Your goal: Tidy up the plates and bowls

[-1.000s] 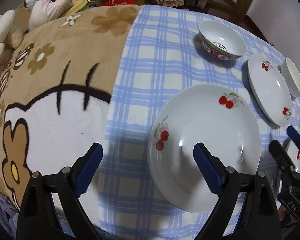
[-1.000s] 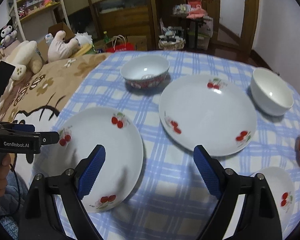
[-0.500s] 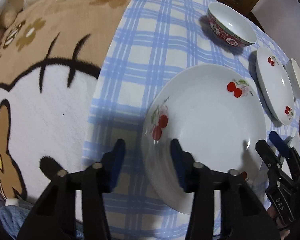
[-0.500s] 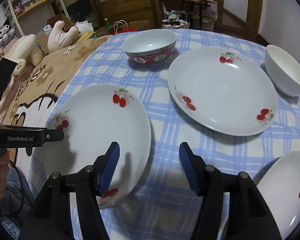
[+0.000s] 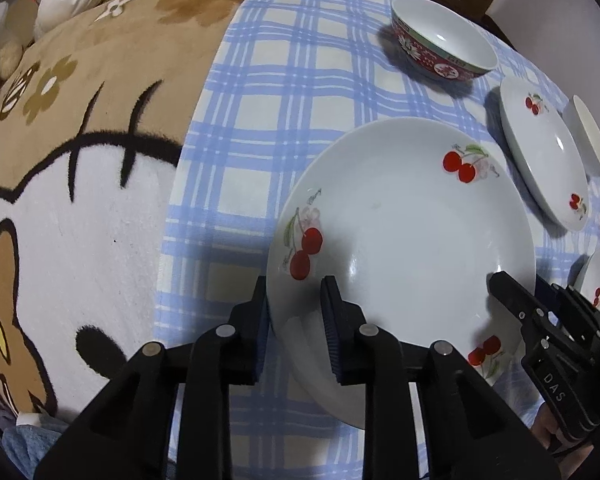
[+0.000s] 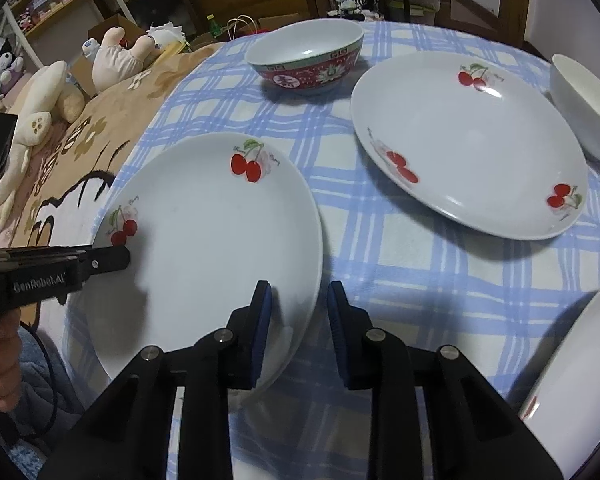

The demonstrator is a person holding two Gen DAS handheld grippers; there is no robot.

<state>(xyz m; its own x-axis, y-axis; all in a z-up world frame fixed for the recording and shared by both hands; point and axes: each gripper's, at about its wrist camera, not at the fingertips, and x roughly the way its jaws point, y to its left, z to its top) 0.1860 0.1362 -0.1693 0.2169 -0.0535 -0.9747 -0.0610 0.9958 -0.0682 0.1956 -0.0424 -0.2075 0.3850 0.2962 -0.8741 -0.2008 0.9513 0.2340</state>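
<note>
The near rim of the cherry plate [image 5: 400, 232] is hidden behind the left hand-held gripper [image 5: 296, 316]. In the right wrist view, a second plate [image 6: 580, 360] and the white bowl [image 6: 584, 108] are cut off by the right edge. Shelf items are too small to identify.

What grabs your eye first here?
A white cherry plate on the blue checked tablecloth, with the left gripper and right gripper each straddling its rim on opposite sides, jaws just narrowed. Behind it stands a red patterned bowl; left lies a brown cartoon blanket.
</note>
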